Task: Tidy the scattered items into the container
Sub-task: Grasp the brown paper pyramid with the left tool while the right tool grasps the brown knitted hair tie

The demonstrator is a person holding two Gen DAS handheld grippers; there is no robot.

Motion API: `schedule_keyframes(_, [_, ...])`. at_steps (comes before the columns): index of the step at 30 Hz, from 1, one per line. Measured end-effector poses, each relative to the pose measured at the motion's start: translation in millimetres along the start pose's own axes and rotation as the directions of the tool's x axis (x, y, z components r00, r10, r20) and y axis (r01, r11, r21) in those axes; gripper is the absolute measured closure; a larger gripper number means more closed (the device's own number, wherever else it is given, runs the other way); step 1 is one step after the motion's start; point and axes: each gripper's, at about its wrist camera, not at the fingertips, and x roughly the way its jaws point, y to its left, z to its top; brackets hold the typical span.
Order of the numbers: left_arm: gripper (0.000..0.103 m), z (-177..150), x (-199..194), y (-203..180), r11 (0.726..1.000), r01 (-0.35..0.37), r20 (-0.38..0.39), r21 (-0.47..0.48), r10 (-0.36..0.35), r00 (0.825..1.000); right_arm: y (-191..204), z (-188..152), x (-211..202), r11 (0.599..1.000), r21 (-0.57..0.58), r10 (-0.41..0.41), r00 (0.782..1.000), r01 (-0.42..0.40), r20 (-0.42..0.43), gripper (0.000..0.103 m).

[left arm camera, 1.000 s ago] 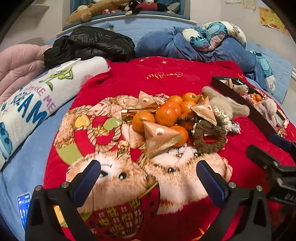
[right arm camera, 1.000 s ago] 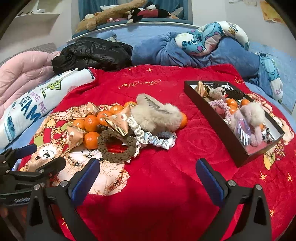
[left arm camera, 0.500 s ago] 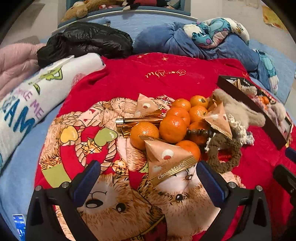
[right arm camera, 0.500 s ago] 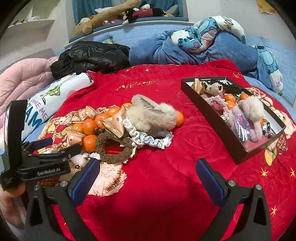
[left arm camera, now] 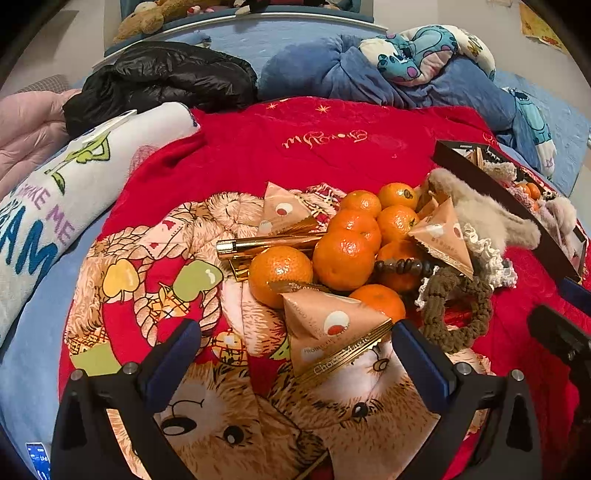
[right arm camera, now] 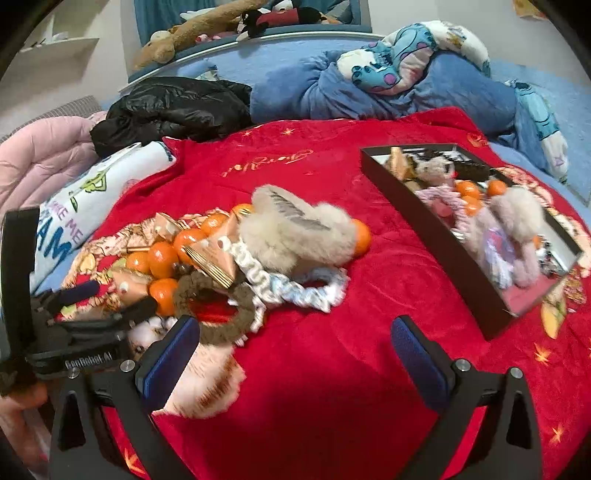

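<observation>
Home bedroom: bed [right arm camera: 229, 62], plush toys [right arm camera: 192, 29], rumpled blankets [right arm camera: 369, 88].

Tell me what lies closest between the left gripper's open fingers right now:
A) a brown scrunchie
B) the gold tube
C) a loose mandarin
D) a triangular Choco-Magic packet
D: the triangular packet lies just ahead of the open left gripper, nearer than the mandarins, gold tube or brown scrunchie.

Tangerines [left arm camera: 343, 258], triangular packets [left arm camera: 328, 328] and scrunchies [right arm camera: 295, 288] are heaped at nine o'clock of the part-filled dark box [right arm camera: 436, 236].
</observation>
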Motion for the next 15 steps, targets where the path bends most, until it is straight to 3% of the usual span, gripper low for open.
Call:
schedule_keyframes(4, [0.0,0.5,2.6,1.8,1.0,0.022,-0.013,-0.005,-0.022,1.0,0.6,2.2,18.3,0.997,0.039,0.061,0.997,-0.059,-0.051,0.0])
schedule_keyframes(6, [0.0,0.6,3.7,3.7,0.999,0.032,-0.02,-0.023,-0.032,0.999,-4.3,1.8,27.1,0.987,0.108,0.129,0.988,-0.12,-0.081,0.0])
schedule_keyframes(11, [0.0,-1.8,7.0,5.5,0.998,0.046,-0.035,-0.044,-0.047,0.998,-7.8,3.7,40.8,0.977,0.165,0.155,0.981,-0.135,-0.116,0.022])
schedule_keyframes(15, [0.008,-3.4,7.9,6.9,0.994,0.075,-0.05,-0.074,-0.079,0.996,-1.6,10.0,52.1,0.972,0.174,0.186,0.972,-0.16,-0.144,0.039])
